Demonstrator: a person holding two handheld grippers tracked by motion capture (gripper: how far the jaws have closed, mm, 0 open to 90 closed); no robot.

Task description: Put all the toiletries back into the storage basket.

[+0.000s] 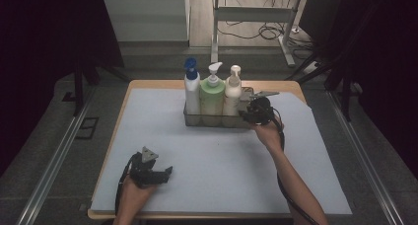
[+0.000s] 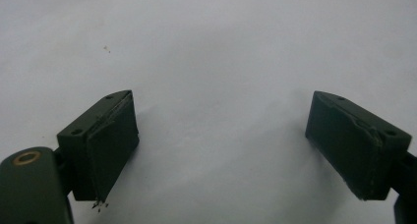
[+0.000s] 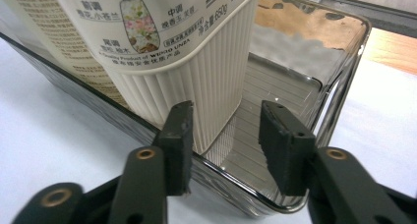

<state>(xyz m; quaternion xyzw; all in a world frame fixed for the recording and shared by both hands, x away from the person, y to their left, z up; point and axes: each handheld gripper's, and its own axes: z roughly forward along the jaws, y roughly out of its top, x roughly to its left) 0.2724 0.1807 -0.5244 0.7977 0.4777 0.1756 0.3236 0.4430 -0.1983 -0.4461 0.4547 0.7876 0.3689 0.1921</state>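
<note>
A clear tray (image 1: 217, 121) at the back middle of the table holds three upright pump bottles: a white one with a blue cap (image 1: 191, 89), a green one (image 1: 212, 94) and a cream one (image 1: 232, 92). My right gripper (image 1: 250, 112) is at the tray's right end. In the right gripper view its jaws (image 3: 226, 135) stand open over the tray's near rim (image 3: 339, 101), with the ribbed corner of the cream bottle (image 3: 172, 47) just beyond the left jaw and nothing pressed between the pads. My left gripper (image 1: 166, 172) rests at the front left, open (image 2: 221, 145) over the bare mat.
A pale blue-white mat (image 1: 212, 156) covers most of the wooden tabletop. The right end of the tray behind the cream bottle (image 3: 290, 81) holds nothing. Beyond the table stand a desk frame (image 1: 251, 22) and loose cables on the floor.
</note>
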